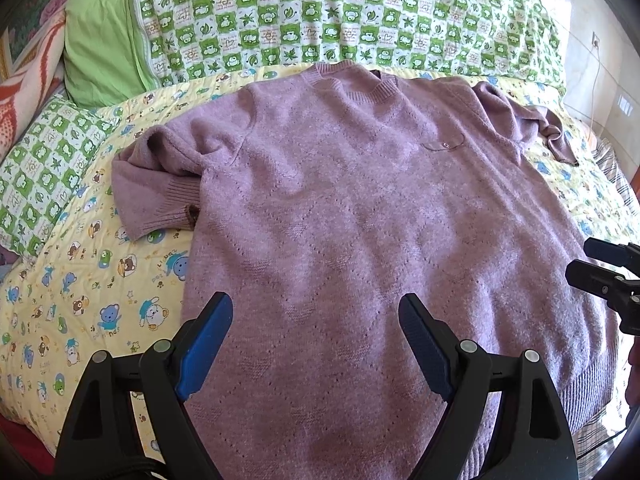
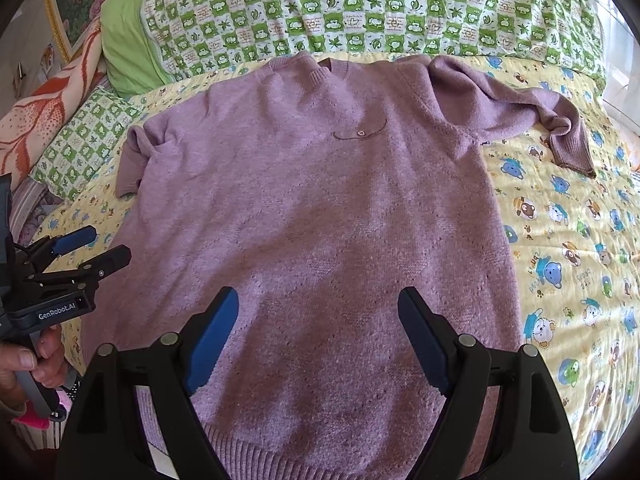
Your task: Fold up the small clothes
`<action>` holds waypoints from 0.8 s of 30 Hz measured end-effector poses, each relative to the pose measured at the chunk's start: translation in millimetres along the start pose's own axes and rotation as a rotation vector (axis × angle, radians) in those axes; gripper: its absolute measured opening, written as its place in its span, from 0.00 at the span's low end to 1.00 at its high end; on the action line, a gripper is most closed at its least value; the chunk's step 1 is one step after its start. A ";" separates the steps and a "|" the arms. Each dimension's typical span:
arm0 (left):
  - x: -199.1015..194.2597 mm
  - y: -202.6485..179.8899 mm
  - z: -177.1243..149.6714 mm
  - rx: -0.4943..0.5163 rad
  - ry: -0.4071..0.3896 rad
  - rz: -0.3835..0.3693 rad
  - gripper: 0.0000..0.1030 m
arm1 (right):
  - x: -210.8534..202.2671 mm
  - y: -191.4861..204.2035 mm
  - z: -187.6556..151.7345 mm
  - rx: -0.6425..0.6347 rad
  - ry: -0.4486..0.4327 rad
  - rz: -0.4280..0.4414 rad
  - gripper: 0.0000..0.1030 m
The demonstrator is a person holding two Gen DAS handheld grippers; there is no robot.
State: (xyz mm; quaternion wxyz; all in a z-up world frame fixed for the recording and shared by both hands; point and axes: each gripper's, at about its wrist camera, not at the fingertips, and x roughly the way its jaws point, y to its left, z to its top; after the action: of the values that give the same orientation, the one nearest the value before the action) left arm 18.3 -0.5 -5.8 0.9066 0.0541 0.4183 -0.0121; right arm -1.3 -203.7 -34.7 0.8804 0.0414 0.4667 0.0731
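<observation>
Containers: honestly none around, just a bed with a yellow cartoon-bear quilt [image 2: 568, 240] spread over it and a green-and-white checked blanket [image 1: 320, 16] bunched along the far side. A plain green pillow [image 1: 100, 40] sits at the far left corner.

Sweater look: mauve knit sweater [image 1: 340, 208], fuzzy, with a faint diamond eyelet pattern, ribbed collar, cuffs and hem. There's a small curved pocket line with a button [image 2: 361, 133] on the chest.

Sweater position: lying flat and face up on the quilt, collar toward the checked blanket, hem toward the cameras. One sleeve [image 1: 160, 184] is folded back on itself beside the body, the other sleeve [image 2: 532, 120] stretches out sideways with its cuff drooping onto the quilt.

Left gripper [image 1: 316, 344]: jaws spread wide, nothing between the blue pads, hovering above the lower part of the sweater near its left edge.

Right gripper [image 2: 318, 336]: also gaping open and empty, above the hem area, not touching the knit as far as I can see.

Hand: a person's hand [image 2: 28, 364] grips the left tool's handle at the edge of the right view.
</observation>
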 end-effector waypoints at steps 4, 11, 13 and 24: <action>4.2 -2.2 5.0 -0.015 0.012 -0.017 0.83 | 0.9 -4.1 1.9 0.009 0.002 0.002 0.80; 14.7 -6.5 12.9 -0.048 0.036 -0.062 0.84 | 2.2 -11.0 7.1 0.024 -0.001 0.007 0.80; 18.1 -7.7 17.1 -0.051 0.028 -0.064 0.84 | 2.8 -15.0 8.6 0.032 -0.002 0.005 0.80; 45.3 -9.1 53.0 -0.047 0.006 -0.044 0.84 | 5.4 -80.2 35.2 0.134 -0.030 -0.082 0.80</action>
State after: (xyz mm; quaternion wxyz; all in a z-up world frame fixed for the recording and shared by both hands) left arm 87.3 -14.3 -6.9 0.9060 0.0236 0.4221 -0.0222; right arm 38.0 -282.0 -30.7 0.8848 0.0821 0.4587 0.0048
